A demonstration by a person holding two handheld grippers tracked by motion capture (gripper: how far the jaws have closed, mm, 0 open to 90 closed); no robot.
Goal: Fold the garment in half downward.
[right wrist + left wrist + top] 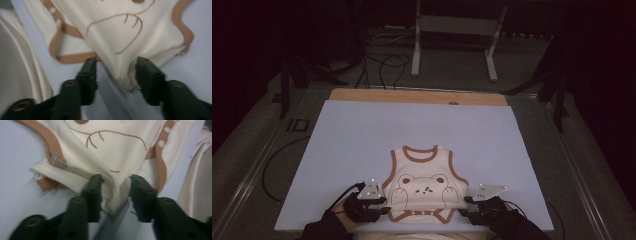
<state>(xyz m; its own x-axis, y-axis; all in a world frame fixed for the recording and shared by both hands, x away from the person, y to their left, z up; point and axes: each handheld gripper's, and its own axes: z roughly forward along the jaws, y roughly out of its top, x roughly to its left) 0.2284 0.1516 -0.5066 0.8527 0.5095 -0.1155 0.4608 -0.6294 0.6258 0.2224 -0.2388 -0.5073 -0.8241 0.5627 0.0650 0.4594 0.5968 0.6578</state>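
While both tongs (115,187) (116,67) gape around the bodysuit's (424,187) bunched edges, contact stays unclear

room dim | grey floor (532,55) | metal stand (454,37) | floor cables (382,65) | wooden table (417,96)

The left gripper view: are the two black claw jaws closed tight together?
No, the left claw stands open, its jaws apart with a fold of the cream bodysuit between them.
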